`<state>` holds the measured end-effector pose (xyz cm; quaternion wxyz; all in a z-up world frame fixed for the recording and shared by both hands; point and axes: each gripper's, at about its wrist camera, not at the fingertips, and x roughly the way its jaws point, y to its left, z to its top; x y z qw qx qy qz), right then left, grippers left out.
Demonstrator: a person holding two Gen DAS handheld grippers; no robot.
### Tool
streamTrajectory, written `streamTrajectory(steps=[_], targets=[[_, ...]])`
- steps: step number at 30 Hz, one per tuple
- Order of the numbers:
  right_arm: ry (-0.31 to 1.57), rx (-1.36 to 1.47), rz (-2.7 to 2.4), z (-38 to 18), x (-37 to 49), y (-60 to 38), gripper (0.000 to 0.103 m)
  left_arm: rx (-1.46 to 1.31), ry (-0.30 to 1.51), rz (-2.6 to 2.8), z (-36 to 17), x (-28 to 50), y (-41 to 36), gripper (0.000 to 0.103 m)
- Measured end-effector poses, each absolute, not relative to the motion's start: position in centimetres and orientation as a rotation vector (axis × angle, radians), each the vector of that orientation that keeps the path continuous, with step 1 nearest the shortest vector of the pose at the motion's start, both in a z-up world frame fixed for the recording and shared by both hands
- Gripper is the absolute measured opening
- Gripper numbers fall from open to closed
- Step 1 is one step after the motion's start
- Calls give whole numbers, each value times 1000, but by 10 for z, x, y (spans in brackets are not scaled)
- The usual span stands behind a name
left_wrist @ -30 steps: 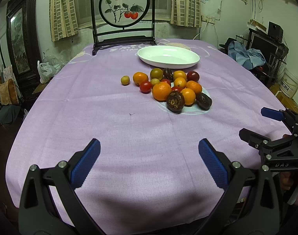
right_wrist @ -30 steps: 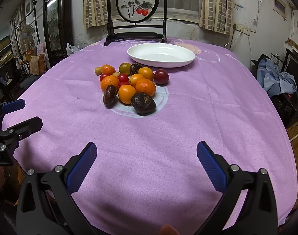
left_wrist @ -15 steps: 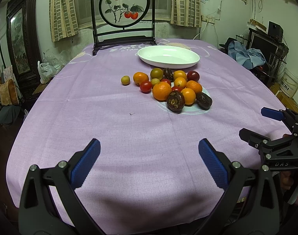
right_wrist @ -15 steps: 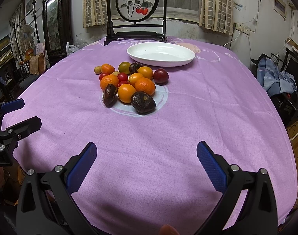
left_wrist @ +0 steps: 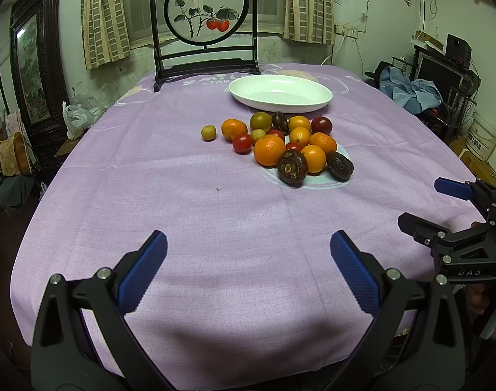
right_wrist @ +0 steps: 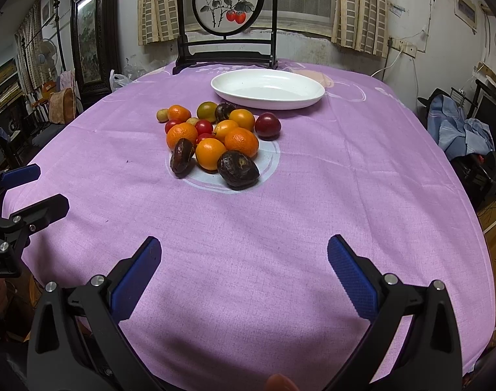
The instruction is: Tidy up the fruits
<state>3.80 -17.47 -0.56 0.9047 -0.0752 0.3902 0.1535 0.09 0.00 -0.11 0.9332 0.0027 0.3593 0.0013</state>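
The table (left_wrist: 189, 215) wears a woven lilac cloth with pale printed lettering, half hidden behind the standing round screen (left_wrist: 205, 6) painted with persimmons and brush characters. An oval white plate (left_wrist: 280, 104), glossy and empty, sits at the far side. Just before it the fruits (left_wrist: 283, 146) cluster: dimpled oranges, smooth red tomatoes, wrinkled dark ones. At the near edge the left claw (left_wrist: 246, 268) and right claw (right_wrist: 243, 267) both gape wide, ribbed blue pads holding nothing; "DAS" marks the right claw's body.
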Motion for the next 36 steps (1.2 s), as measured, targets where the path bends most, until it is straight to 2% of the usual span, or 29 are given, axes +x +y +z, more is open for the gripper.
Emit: streamTrajectory(steps=[36], targets=[[885,-148,339,-22,65,-174,102,1,804,23,-28,25,11,101]])
